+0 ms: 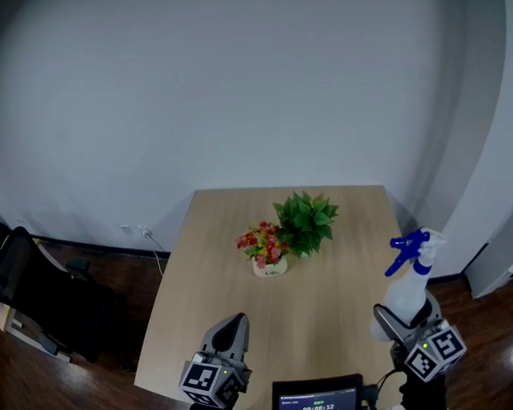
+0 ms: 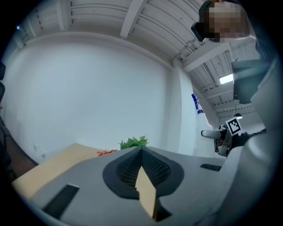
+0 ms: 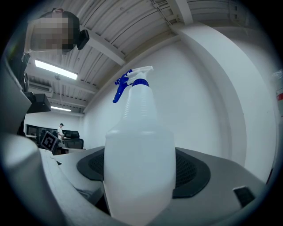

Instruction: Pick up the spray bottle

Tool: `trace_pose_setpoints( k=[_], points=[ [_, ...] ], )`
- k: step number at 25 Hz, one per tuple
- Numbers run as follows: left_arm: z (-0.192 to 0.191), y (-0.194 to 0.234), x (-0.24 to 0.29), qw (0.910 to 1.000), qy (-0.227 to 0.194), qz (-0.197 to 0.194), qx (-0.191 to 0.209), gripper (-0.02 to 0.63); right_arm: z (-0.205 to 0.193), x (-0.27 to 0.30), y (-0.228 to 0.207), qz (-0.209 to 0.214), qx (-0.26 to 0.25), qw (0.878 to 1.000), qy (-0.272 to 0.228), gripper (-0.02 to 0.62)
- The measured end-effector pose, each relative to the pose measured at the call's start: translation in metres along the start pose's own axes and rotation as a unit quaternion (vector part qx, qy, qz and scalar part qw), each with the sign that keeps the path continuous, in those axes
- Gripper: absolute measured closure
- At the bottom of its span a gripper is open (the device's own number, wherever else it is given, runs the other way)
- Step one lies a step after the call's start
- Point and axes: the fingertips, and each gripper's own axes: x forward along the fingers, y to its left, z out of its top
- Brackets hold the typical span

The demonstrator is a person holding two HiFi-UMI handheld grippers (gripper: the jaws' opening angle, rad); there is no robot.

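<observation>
The spray bottle (image 1: 408, 292) is translucent white with a blue trigger head. It stands upright above the table's near right corner, with my right gripper (image 1: 408, 315) shut on its lower body. In the right gripper view the bottle (image 3: 139, 154) fills the middle, and both pads press its sides. My left gripper (image 1: 233, 322) hangs over the table's near left edge, its jaws shut with nothing between them. In the left gripper view the left gripper (image 2: 142, 152) shows its two pads meeting in a line.
On the wooden table (image 1: 216, 246) a small pot of red and yellow flowers (image 1: 263, 244) stands next to a green leafy plant (image 1: 306, 222). A black chair (image 1: 35, 298) is at the left, a screen (image 1: 317, 406) at the near edge, and a white wall behind.
</observation>
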Motion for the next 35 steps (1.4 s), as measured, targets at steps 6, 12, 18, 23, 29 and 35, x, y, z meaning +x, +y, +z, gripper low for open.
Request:
trace_pose_setpoints(
  k=[6, 12, 18, 23, 29, 35],
  points=[
    [0.001, 0.006, 0.001, 0.9998, 0.012, 0.015, -0.005, 0.603, 0.009, -0.001, -0.005, 0.000, -0.002, 1.000, -0.002, 0.189],
    [-0.003, 0.010, 0.005, 0.9996, 0.015, 0.023, -0.004, 0.603, 0.003, -0.001, -0.010, -0.002, 0.002, 1.000, -0.002, 0.189],
    [-0.012, 0.014, 0.011, 0.9996, 0.014, 0.023, -0.006, 0.603, -0.003, 0.000, -0.020, -0.009, 0.004, 1.000, -0.008, 0.189],
    [-0.016, 0.015, 0.011, 0.9995, 0.018, 0.027, -0.004, 0.603, -0.006, 0.001, -0.024, -0.015, 0.004, 1.000, -0.008, 0.190],
    [-0.016, 0.012, 0.008, 0.9993, 0.017, 0.032, -0.006, 0.603, -0.007, 0.000, -0.024, -0.013, 0.008, 1.000, -0.004, 0.190],
    [-0.021, 0.015, 0.008, 0.9991, 0.020, 0.035, -0.009, 0.603, -0.009, 0.001, -0.026, -0.014, 0.007, 1.000, -0.005, 0.190]
  ],
)
